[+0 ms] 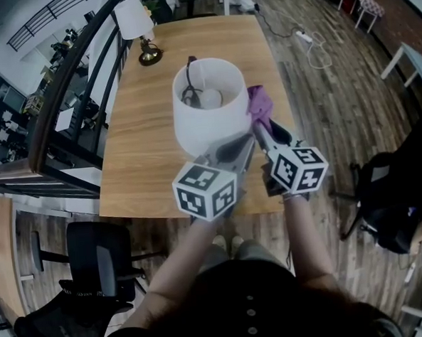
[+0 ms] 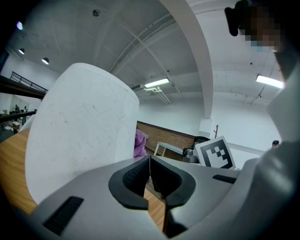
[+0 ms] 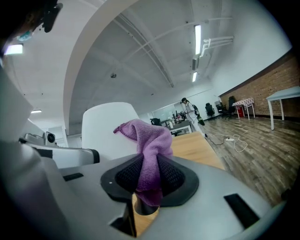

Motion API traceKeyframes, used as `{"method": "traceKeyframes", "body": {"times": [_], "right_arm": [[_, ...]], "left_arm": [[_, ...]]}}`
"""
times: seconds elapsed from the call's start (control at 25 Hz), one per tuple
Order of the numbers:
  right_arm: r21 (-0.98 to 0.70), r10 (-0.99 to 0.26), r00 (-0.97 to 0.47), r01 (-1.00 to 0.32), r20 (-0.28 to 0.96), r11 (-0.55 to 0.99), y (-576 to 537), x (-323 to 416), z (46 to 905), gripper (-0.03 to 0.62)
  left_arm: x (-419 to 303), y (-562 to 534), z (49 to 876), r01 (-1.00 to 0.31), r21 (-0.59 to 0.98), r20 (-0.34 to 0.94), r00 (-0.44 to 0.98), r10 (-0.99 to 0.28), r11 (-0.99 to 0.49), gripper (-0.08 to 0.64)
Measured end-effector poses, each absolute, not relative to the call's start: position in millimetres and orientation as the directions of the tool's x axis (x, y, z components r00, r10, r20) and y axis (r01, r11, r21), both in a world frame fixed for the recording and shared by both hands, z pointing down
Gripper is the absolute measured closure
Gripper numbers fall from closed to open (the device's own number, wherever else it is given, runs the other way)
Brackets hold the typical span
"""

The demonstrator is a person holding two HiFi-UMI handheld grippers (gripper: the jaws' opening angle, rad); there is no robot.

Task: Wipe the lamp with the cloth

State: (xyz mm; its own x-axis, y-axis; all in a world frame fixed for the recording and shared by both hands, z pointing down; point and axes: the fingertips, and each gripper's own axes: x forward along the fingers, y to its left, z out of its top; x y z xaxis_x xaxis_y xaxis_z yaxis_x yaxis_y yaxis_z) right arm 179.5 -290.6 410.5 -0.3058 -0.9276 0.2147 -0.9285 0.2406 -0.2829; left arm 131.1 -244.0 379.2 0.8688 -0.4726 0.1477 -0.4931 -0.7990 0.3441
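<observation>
Two pairs of jaws are closed: the left gripper (image 2: 149,161) presses its own together on nothing, while the right gripper (image 3: 149,165) pinches the purple cloth (image 3: 151,140), whose free end stands just ahead of them. The white lampshade (image 2: 79,136) rises just beyond, left of both pairs. I cannot tell whether the cloth touches it, so I judge nearly all the wiping is yet to do.
</observation>
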Motion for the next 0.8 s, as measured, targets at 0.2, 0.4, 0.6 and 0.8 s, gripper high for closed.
{"method": "traceKeyframes", "body": {"times": [0.2, 0.4, 0.6, 0.8], "right_arm": [[-0.3, -0.921, -0.299, -0.928, 0.25, 0.22, -285, 182, 426, 0.514], [-0.302, -0.913, -0.297, -0.93, 0.281, 0.209, -281, 182, 439, 0.514], [-0.305, -0.907, -0.298, -0.93, 0.298, 0.205, -276, 181, 445, 0.514], [-0.309, -0.901, -0.3, -0.929, 0.312, 0.203, -270, 177, 451, 0.514]], "left_arm": [[130, -240, 386, -0.496, 0.354, 0.162, 0.868, -0.47, -0.793, 0.549], [128, -240, 392, -0.493, 0.375, 0.171, 0.869, -0.465, -0.785, 0.549], [127, -237, 395, -0.494, 0.381, 0.177, 0.868, -0.463, -0.781, 0.549], [125, -234, 400, -0.49, 0.386, 0.185, 0.871, -0.455, -0.781, 0.549]]}}
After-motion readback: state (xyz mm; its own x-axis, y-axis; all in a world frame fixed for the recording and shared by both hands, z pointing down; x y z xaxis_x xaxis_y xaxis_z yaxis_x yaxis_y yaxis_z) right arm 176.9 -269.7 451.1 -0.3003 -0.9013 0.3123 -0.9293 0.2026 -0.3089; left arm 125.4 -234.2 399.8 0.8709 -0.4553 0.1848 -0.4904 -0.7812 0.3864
